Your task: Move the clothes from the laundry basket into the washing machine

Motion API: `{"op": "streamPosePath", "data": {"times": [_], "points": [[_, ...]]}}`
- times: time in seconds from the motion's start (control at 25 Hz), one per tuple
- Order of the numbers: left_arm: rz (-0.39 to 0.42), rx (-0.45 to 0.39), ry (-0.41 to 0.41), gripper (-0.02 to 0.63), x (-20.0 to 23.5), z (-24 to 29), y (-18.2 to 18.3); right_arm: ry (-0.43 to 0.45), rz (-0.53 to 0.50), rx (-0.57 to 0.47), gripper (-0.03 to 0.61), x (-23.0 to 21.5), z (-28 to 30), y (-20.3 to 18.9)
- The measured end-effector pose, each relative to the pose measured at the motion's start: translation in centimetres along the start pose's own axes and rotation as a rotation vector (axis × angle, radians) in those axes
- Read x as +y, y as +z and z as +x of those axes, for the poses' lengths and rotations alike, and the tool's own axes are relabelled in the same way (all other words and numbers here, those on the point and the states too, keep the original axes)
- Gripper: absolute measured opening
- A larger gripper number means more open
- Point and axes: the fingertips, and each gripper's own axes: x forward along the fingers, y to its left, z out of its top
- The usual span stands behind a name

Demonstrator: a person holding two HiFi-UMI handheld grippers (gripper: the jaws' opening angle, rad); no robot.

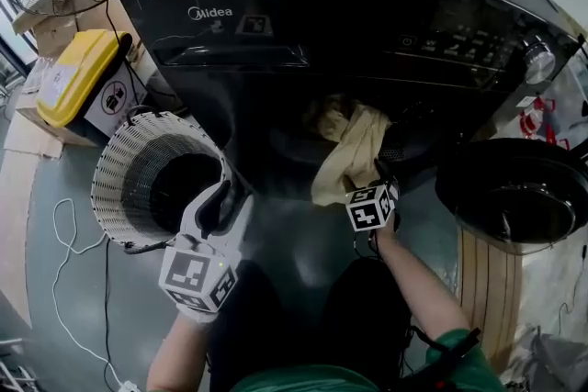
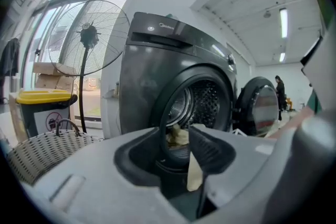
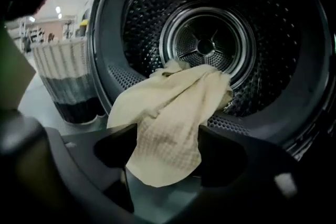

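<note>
A pale yellow cloth [image 1: 349, 151] hangs out of the washing machine's [image 1: 276, 23] drum opening, draped over the lip. In the right gripper view the cloth [image 3: 173, 107] trails from the drum [image 3: 205, 44] down between the jaws, which stand apart around its lower end. My right gripper [image 1: 372, 179] is open just below the opening. My left gripper [image 1: 219, 197] is open with nothing in it, beside the white woven laundry basket [image 1: 119, 161], and points at the machine. The inside of the basket looks dark, and no clothes show in it.
The round machine door [image 1: 514, 188] stands swung open at the right. A yellow-lidded bin [image 1: 78, 73] sits behind the basket at the left. A standing fan [image 2: 89, 34] is beside it. A white cable [image 1: 64, 225] lies on the floor at the left.
</note>
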Motion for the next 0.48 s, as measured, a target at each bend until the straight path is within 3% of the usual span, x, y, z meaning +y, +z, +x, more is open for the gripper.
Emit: {"op": "streamPosePath", "data": {"times": [0.12,0.16,0.24,0.28,0.32,0.48], "points": [[-0.002,0.007,0.012,0.172,0.5,-0.4,-0.2,-0.073,-0.113,0.011,0.345,0.0,0.7,0.1],[-0.006,0.009,0.020,0.172,0.9,-0.6,-0.3,-0.081,-0.132,0.009,0.314,-0.1,0.7,0.2],[-0.014,0.010,0.035,0.172,1.5,-1.0,-0.4,-0.061,-0.148,-0.022,0.190,0.3,0.1,1.0],[-0.017,0.010,0.041,0.170,1.8,-1.2,-0.4,-0.041,-0.143,-0.051,0.062,0.6,-0.4,1.7],[-0.020,0.010,0.045,0.170,1.9,-1.4,-0.5,-0.018,-0.130,-0.080,0.035,0.9,-0.8,2.5],[-0.023,0.010,0.047,0.169,1.9,-1.7,-0.6,0.010,-0.027,-0.183,0.032,-1.1,-1.3,7.3]]}}
